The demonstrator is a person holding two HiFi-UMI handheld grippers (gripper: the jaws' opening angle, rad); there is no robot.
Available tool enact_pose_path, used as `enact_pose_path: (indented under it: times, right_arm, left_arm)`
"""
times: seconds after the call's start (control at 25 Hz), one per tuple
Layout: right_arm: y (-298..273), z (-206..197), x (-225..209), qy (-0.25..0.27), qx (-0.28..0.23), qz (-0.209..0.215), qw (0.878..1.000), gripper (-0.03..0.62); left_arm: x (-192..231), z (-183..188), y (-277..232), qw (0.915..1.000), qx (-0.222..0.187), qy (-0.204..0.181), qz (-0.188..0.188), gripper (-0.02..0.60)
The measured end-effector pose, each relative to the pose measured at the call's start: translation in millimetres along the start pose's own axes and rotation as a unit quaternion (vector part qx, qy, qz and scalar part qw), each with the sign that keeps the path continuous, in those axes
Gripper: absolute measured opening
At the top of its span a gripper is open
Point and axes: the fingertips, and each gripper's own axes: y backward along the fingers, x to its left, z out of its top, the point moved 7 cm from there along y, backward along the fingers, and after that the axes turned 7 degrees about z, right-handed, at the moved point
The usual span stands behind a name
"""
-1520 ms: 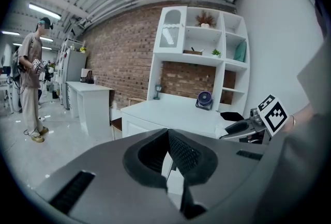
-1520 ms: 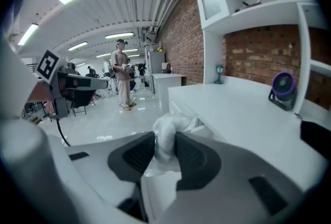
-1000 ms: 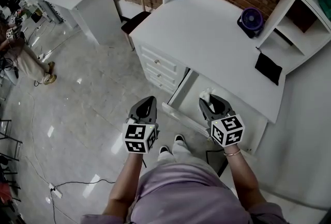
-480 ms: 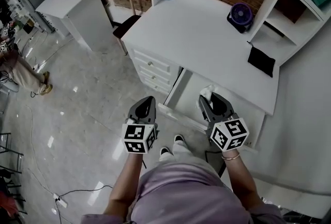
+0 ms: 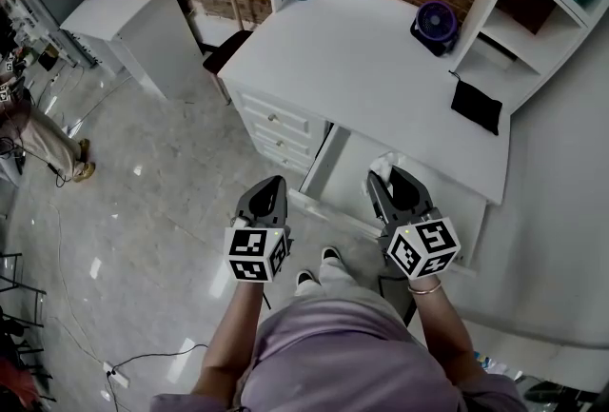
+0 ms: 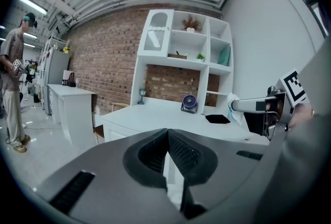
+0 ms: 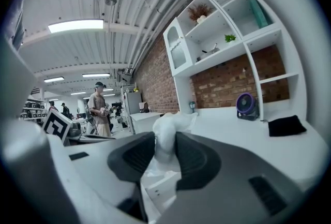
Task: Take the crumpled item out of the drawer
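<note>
The right gripper had its jaws clamped on the crumpled item, a white wad held over the open drawer, near its front edge. It looked light, soft and easily torn, best pinched at its bunched middle. The left gripper was closed and empty

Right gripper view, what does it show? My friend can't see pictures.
The right tool pinches a crumpled white wad between its jaws. Behind it stand a white desk with a purple fan and a brick wall.
</note>
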Motion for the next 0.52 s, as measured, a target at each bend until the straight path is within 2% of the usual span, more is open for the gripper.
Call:
enact_pose_path:
  times: [0.52]
  right_arm:
    - [-1.2,-4.6,-2.1,-0.014,-0.001,0.001,1.000,0.130]
  left_arm:
    - [-1.8,-2.1,0.8,1.0000,0.000,0.001,0.002,0.000]
